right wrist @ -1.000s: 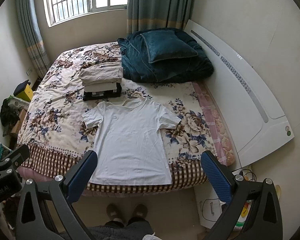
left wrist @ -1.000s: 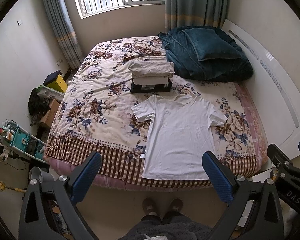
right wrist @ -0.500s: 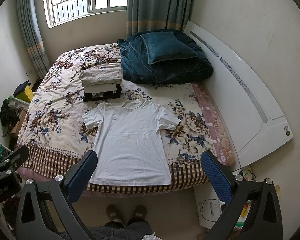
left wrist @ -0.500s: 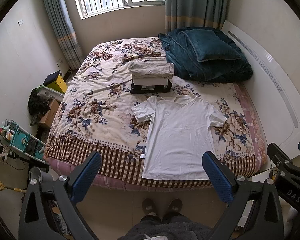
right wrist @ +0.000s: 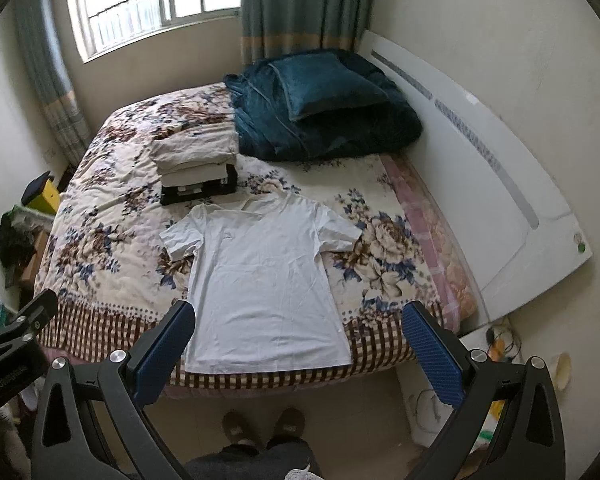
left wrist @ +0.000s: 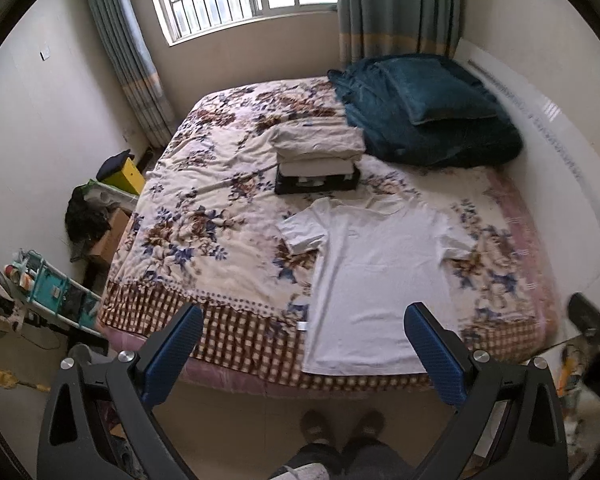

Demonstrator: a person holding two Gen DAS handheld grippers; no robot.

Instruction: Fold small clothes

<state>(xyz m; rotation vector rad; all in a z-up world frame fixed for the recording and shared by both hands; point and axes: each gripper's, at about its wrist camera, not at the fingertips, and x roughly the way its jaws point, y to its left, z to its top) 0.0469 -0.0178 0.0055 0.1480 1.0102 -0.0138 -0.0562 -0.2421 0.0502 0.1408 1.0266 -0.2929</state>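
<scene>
A white T-shirt [left wrist: 376,276] lies flat on the floral bed [left wrist: 204,216], hem at the near edge, collar toward the far side; it also shows in the right wrist view [right wrist: 264,276]. Its left sleeve is slightly folded over. A stack of folded clothes [left wrist: 318,160] sits just beyond the collar, also in the right wrist view [right wrist: 198,170]. My left gripper [left wrist: 304,356] is open and empty, held high above the near bed edge. My right gripper [right wrist: 300,354] is open and empty, also high above the near edge.
A dark teal quilt with a pillow [left wrist: 424,112] lies at the head of the bed by the white headboard [right wrist: 500,184]. Boxes and a trolley [left wrist: 52,292] stand on the floor at left. My feet [right wrist: 260,428] stand before the bed.
Both grippers have shifted slightly; the view tilts a little and the bed appears a bit closer. The T-shirt and the stack have not moved. Both grippers stay open.
</scene>
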